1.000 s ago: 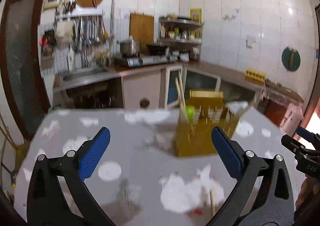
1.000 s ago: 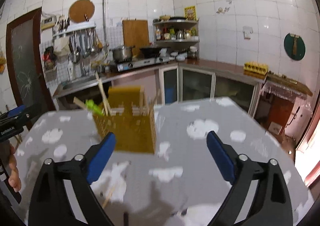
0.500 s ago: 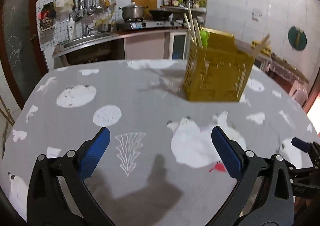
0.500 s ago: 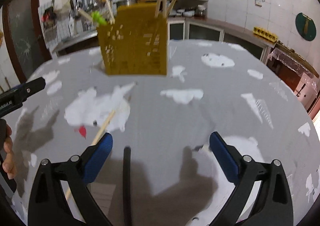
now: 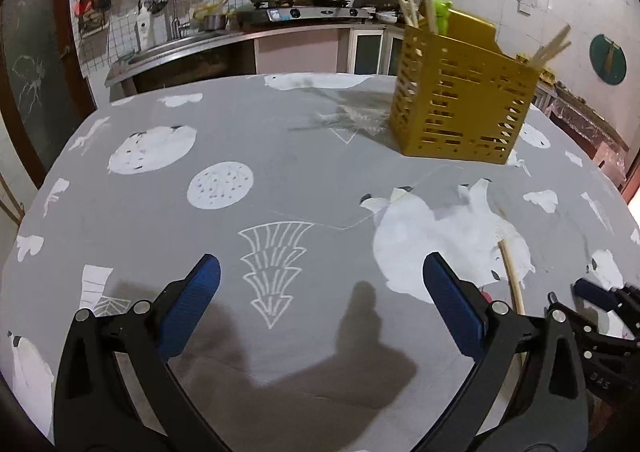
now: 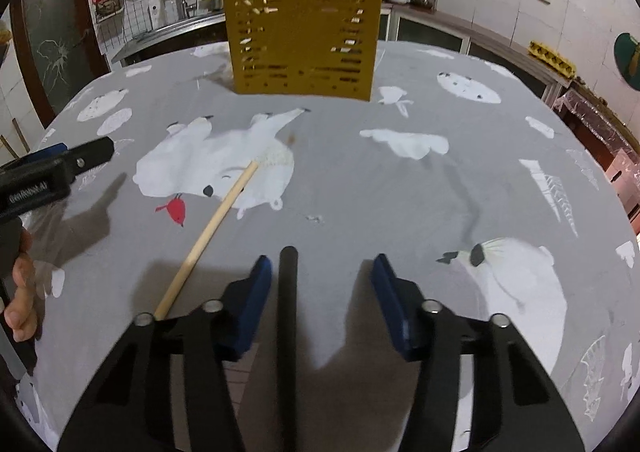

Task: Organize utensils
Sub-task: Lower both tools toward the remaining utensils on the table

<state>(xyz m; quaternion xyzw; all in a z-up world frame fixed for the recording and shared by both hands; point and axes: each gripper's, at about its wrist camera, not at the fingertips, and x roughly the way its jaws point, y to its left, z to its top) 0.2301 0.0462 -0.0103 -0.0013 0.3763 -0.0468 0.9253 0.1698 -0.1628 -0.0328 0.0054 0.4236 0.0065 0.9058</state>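
Right gripper (image 6: 320, 272), jaws apart and straddling the black handle (image 6: 288, 292), looks lined up to grab; left gripper (image 5: 320, 284) wide, empty, waiting; yellow caddy (image 6: 302, 40) well beyond.

Left hand-held gripper (image 6: 52, 168) bears pale lettering; too blurred to read.

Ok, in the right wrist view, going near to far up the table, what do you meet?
right tongs → black handle between them → wooden chopstick → red bird print → polar bear print → yellow utensil basket
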